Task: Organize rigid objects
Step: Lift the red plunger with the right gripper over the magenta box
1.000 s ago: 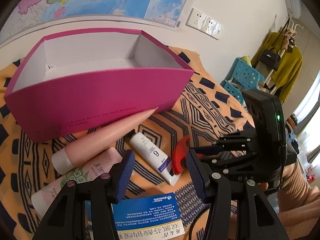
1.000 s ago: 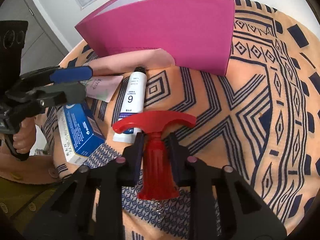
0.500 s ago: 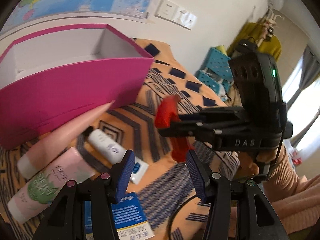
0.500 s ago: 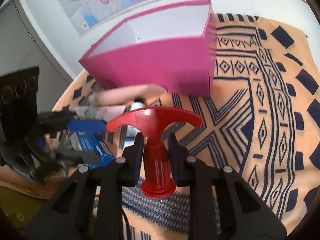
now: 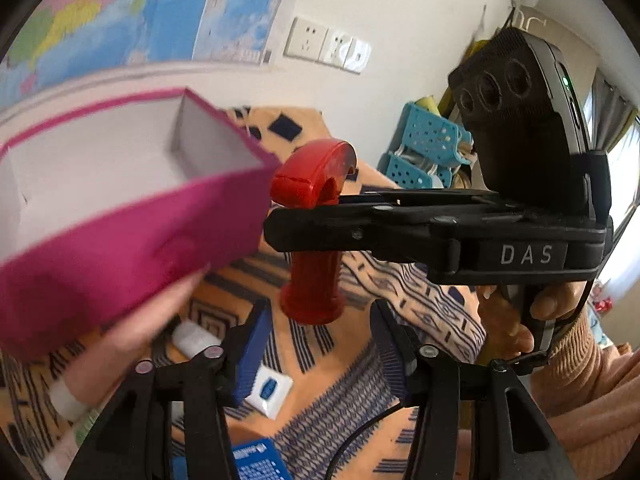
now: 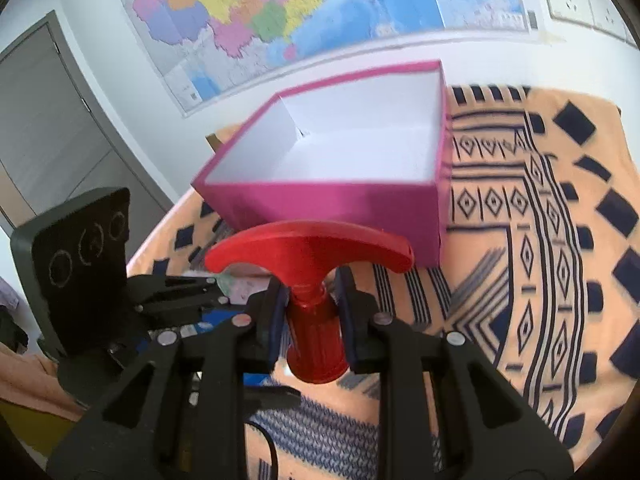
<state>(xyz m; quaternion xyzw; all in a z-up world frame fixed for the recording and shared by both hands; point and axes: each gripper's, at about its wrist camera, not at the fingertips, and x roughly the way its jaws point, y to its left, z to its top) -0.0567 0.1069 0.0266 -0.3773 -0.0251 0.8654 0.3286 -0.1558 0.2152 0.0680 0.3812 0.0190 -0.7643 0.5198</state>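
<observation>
The red handle (image 6: 310, 276), clamped in the right gripper (image 6: 310, 312), has been lifted toward the pink box (image 6: 340, 160); the left gripper (image 5: 316, 344), narrowing, holds nothing.

The left gripper (image 5: 316, 354) has black arms and blue pads, and its jaws have just been closing with nothing between them. Just past them the right gripper (image 5: 280, 216), black, comes in from the right side and squeezes a red plastic T-shaped handle (image 5: 314, 240) above the orange patterned cloth (image 5: 400, 292). A pink cardboard box with white insides (image 5: 132, 216) sits on the left. A pale pink tube (image 5: 132, 324) leans against it.
</observation>
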